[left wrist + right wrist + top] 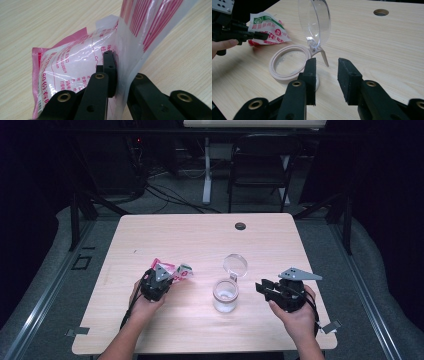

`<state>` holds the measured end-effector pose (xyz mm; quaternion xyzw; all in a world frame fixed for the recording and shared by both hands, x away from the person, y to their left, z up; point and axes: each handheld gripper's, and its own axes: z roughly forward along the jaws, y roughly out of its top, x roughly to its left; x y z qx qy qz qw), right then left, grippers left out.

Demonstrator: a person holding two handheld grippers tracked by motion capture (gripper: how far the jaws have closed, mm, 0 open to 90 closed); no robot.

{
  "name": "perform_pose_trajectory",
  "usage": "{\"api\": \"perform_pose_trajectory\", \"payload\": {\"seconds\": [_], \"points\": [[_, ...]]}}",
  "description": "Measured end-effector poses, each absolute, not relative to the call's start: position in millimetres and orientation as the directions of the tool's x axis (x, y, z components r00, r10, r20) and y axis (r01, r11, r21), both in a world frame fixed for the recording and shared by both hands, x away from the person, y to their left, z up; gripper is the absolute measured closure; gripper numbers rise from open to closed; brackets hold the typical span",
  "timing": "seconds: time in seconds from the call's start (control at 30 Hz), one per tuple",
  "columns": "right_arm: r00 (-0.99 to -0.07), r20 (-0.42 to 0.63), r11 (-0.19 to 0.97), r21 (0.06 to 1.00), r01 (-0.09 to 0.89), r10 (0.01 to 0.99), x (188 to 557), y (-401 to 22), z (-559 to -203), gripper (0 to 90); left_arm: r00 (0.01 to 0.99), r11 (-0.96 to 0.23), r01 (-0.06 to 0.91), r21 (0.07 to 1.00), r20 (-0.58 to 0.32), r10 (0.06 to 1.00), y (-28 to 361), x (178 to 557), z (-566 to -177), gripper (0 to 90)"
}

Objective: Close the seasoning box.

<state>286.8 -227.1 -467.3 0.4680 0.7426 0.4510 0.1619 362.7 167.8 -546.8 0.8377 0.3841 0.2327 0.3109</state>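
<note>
High view is showing a person seated at a wooden table [200, 235], working a gripper in each hand around a glass jar [225, 295] standing near the middle of the front half. That jar's clear hinged lid [235, 266] is tipped open behind it, and some white powder is lying in the bottom.

To the left of the jar, the left gripper [167, 279] is clamping a pink-and-white plastic pouch [175, 269]; seen along its own jaws in the left gripper view, the pads are pinching the clear film of the pouch [75, 67] flat between them, with the printed bag bulging out to one side. To the right of the jar, the right gripper [261, 286] is waiting with its jaws parted and nothing between them, pointing at the jar's side. In the right gripper view the jar's pale rim [287, 65] is sitting just beyond the open jaws.

Judging by this, the person is securing the pouch in order to pour its contents into the jar. The next move probably calls for lifting the pouch over the jar's mouth while the right gripper is steadying the jar or taking the pouch's other edge, since the slack film could easily be slipping or spilling powder beside the jar.
</note>
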Motion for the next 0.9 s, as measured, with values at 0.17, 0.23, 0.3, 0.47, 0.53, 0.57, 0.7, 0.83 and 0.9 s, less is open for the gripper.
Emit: {"api": "perform_pose_trajectory", "payload": {"seconds": [0.17,0.23,0.3,0.47,0.53,0.57,0.7,0.83,0.9], "points": [[-0.51,0.181,0.155,0.823,0.547,0.841,287.0,-228.3,-467.2,68.7,0.575,-0.438,0.516,0.736,0.081,0.814,180.7,363.5,-538.7,90.0],[-0.509,0.181,0.154,0.823,0.547,0.841,286.9,-229.2,-466.9,68.7,0.563,-0.412,0.518,0.749,0.064,0.824,186.9,362.5,-533.6,90.0],[-0.505,0.182,0.149,0.825,0.546,0.844,286.9,-229.6,-466.6,68.8,0.552,-0.399,0.512,0.761,0.064,0.831,193.2,360.5,-527.6,90.0],[-0.508,0.18,0.152,0.825,0.544,0.842,287.1,-229.0,-466.5,68.8,0.522,-0.35,0.504,0.79,0.044,0.852,209.8,357.2,-514.6,90.0],[-0.508,0.181,0.152,0.825,0.545,0.842,287.2,-228.8,-466.6,68.8,0.51,-0.333,0.505,0.796,0.036,0.859,215.1,357.2,-510.4,90.0],[-0.508,0.18,0.152,0.825,0.544,0.842,287.2,-228.8,-466.6,68.8,0.5,-0.316,0.504,0.804,0.027,0.866,219.1,357.7,-507.7,90.0],[-0.505,0.185,0.145,0.825,0.546,0.843,288.1,-230.7,-466.7,68.7,0.464,-0.269,0.51,0.817,0.001,0.886,232.7,361.2,-498.1,90.0],[-0.502,0.191,0.14,0.824,0.549,0.843,289.4,-231.9,-468.0,68.7,0.439,-0.224,0.524,0.822,-0.035,0.898,245.1,367.5,-491.1,90.0],[-0.503,0.193,0.139,0.824,0.549,0.842,289.7,-231.9,-467.9,68.7,0.433,-0.221,0.523,0.823,-0.033,0.901,246.0,368.5,-489.5,90.0]]}}
